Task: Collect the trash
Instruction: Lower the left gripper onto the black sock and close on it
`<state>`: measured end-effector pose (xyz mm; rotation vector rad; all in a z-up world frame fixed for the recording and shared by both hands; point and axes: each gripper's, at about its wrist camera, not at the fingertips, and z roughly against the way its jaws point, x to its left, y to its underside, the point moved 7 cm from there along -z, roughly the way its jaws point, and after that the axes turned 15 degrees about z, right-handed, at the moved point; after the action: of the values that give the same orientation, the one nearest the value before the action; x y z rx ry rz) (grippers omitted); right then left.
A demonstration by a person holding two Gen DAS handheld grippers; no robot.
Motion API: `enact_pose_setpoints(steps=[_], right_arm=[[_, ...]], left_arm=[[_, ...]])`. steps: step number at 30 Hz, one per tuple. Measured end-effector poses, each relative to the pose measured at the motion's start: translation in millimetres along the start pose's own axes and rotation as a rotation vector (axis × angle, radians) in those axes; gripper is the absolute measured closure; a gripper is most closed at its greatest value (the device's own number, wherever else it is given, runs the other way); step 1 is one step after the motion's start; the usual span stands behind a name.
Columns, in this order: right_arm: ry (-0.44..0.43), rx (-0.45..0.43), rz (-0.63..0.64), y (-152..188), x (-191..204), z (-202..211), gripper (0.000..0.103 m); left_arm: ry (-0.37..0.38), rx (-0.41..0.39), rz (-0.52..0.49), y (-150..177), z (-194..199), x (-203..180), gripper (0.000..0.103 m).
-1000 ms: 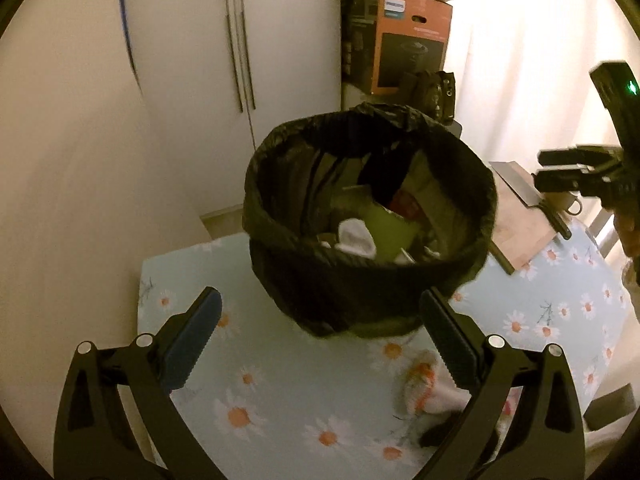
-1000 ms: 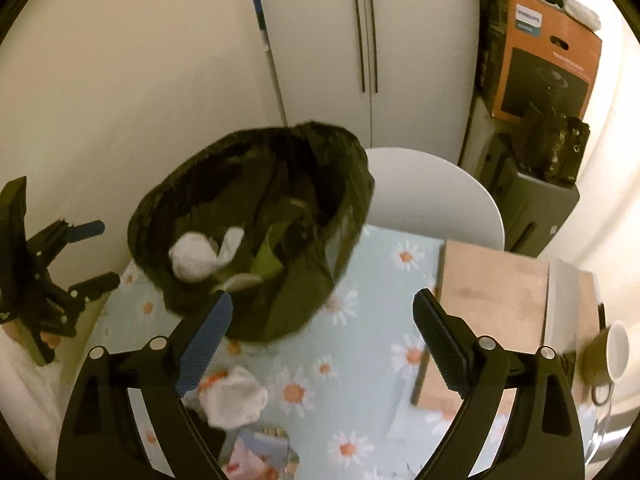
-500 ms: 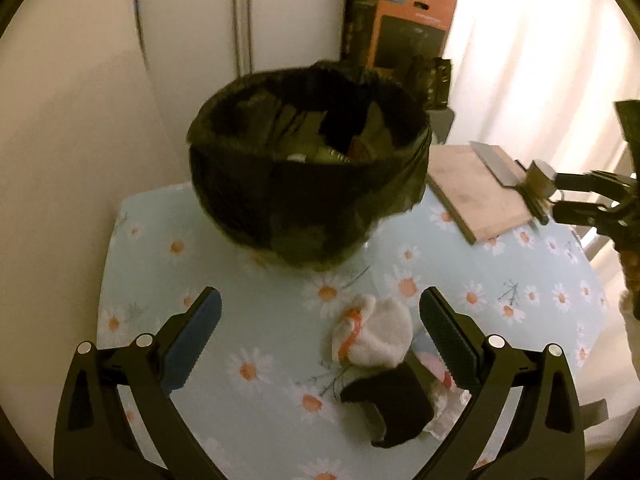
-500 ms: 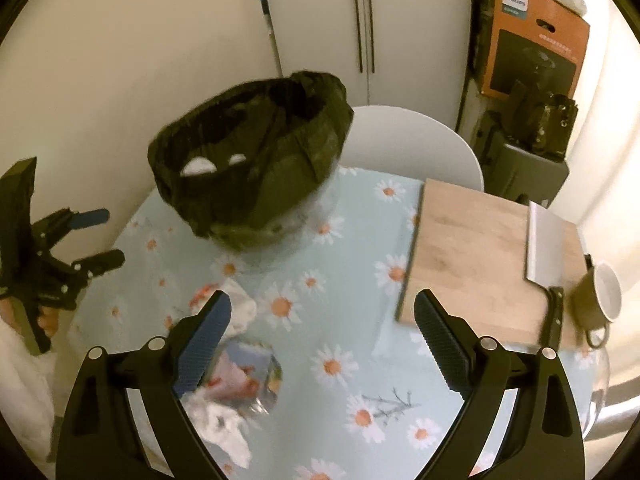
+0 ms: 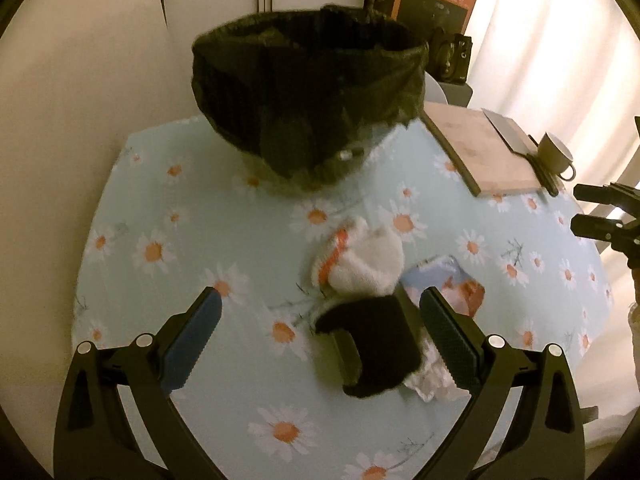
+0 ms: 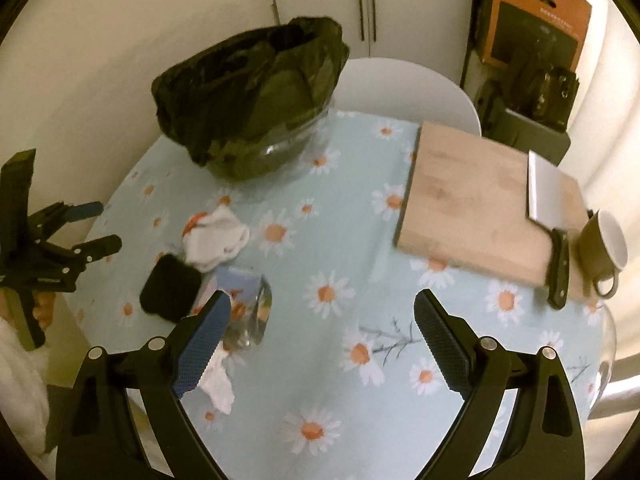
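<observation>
A bin lined with a black bag (image 5: 308, 96) stands at the far side of the daisy-print table (image 5: 168, 216); it also shows in the right wrist view (image 6: 248, 100). Trash lies together in front of it: a white crumpled tissue with orange marks (image 5: 360, 258) (image 6: 216, 236), a black piece (image 5: 372, 344) (image 6: 170, 294), a printed foil wrapper (image 5: 448, 284) (image 6: 244, 308) and a white paper scrap (image 6: 218, 384). My left gripper (image 5: 320, 344) is open above the black piece. My right gripper (image 6: 320, 344) is open and empty, right of the wrapper.
A wooden cutting board (image 6: 480, 208) with a cleaver (image 6: 548, 208) lies at the right, a green mug (image 6: 604, 252) beside it. A white chair back (image 6: 404, 92) stands behind the table. An orange box (image 6: 536, 20) sits on a shelf. The wall is close on the left.
Both grippers pulled back and down from the bin toward the near table side. The trash pile now lies between and under the left fingers. Both stayed open.
</observation>
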<state>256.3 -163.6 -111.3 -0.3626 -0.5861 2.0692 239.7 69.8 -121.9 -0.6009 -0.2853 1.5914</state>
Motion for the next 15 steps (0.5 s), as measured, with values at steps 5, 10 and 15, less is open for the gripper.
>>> enact_pose_setpoints(steps=[5,10,15], right_arm=[[-0.021,0.046,0.004,23.8,6.2,-9.0,0.015],[-0.042,0.069,0.006,44.8,9.9,-14.1,0.015],[-0.057,0.069,-0.057,59.6,4.6,-17.6,0.015]], left_arm=[[0.008,0.040,0.016,19.3,-9.7,-5.3,0.006],[0.021,0.065,0.014,35.8,-21.5,-14.7,0.006],[0.031,0.087,0.022,40.1,-38.0,-20.3,0.006]])
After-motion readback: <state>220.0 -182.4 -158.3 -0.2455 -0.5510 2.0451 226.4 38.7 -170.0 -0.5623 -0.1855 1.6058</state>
